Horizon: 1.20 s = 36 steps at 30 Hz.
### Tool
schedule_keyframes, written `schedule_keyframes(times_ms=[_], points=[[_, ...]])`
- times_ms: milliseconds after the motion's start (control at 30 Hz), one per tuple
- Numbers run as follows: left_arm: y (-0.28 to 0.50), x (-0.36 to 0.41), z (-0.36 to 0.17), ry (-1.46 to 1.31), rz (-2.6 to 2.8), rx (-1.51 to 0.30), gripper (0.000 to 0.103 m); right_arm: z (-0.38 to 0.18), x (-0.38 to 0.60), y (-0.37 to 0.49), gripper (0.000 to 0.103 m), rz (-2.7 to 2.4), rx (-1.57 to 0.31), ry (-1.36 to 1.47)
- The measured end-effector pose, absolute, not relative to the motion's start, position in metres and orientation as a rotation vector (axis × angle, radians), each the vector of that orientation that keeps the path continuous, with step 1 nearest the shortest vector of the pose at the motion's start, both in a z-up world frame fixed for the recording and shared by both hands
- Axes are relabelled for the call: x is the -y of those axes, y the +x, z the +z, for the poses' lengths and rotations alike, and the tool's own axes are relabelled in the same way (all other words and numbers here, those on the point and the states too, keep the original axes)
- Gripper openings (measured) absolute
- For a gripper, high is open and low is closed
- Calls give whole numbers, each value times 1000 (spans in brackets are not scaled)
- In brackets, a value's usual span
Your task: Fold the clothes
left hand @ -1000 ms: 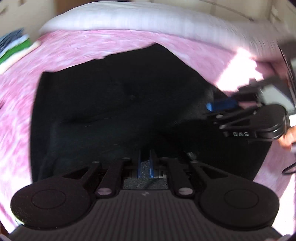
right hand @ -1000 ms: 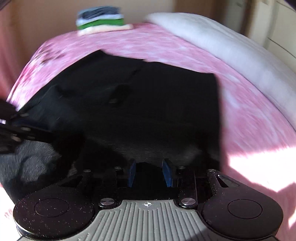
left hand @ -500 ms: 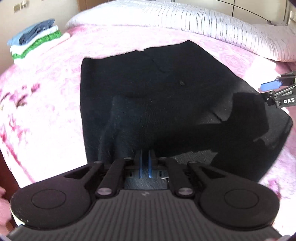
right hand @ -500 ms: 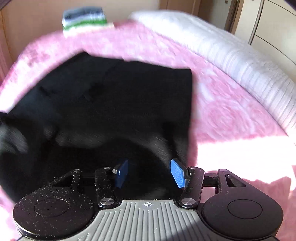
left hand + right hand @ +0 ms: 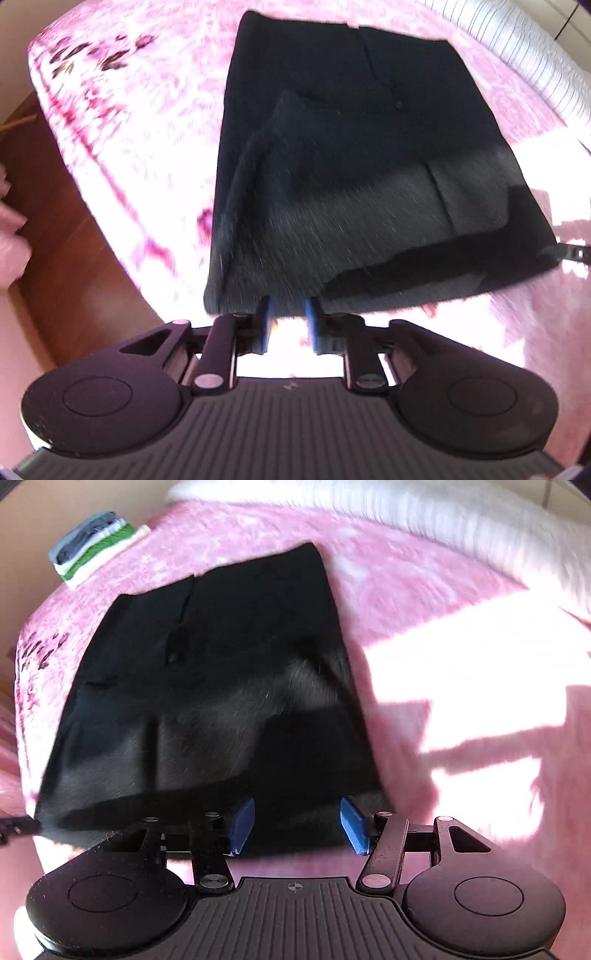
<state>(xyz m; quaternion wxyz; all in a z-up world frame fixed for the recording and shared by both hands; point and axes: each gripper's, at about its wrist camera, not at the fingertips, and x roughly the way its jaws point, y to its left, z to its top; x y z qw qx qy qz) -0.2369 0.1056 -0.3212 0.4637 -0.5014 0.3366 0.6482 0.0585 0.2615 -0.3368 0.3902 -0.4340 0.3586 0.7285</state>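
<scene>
A black garment (image 5: 351, 166) lies folded flat on the pink bedspread (image 5: 155, 122). My left gripper (image 5: 289, 321) hovers just off the garment's near edge. Its jaws are opening, and only bright bedspread shows between the blue pads (image 5: 264, 325). In the right wrist view the same garment (image 5: 221, 683) spreads out ahead, sunlit across its near half. My right gripper (image 5: 297, 823) stands open over the near hem with a wide gap, its pads (image 5: 354, 825) pressing on nothing. Each gripper's tip peeks into the other view at the frame edge.
A stack of folded clothes (image 5: 94, 548) sits at the far left corner of the bed. A white striped pillow (image 5: 535, 55) runs along the far side. Brown wooden floor (image 5: 74, 240) shows past the bed's left edge. A bright sun patch (image 5: 461, 664) lies right of the garment.
Both grippers have let go of the black cloth, lifted and drawn back from it. The left jaws have gone from shut to parted, and the right jaws have widened. The garment now lies folded.
</scene>
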Motion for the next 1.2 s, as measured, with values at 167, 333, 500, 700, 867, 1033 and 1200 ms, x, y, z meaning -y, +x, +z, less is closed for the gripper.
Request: schedule_keyframes(times_ms=[167,333,500,700,867,1033,1200], points=[[-208,-87,-284,-1266,1630,-863,33,-306,-217,58,56,1781,-1014,-1152],[-195,-63,-249,-1227,1676,-902,34,-271,-182,48,56,1816,-986,-1165],[-191,-51,-202,-1134,1723,-892,44,-218,-164,37,56,1878,-832,-1135],[-186,-41,-166,-1063,1750,-858,44,-191,-151,27,56,1918,-753,-1119],[-181,-32,-150,-1036,1750,-841,44,-175,-134,24,56,1932,-728,-1123],[-180,-26,-137,-1013,1756,-828,45,-160,-127,27,56,1942,-720,-1114],[-178,-27,-123,-982,1776,-820,45,-145,-126,29,56,1953,-710,-1085]])
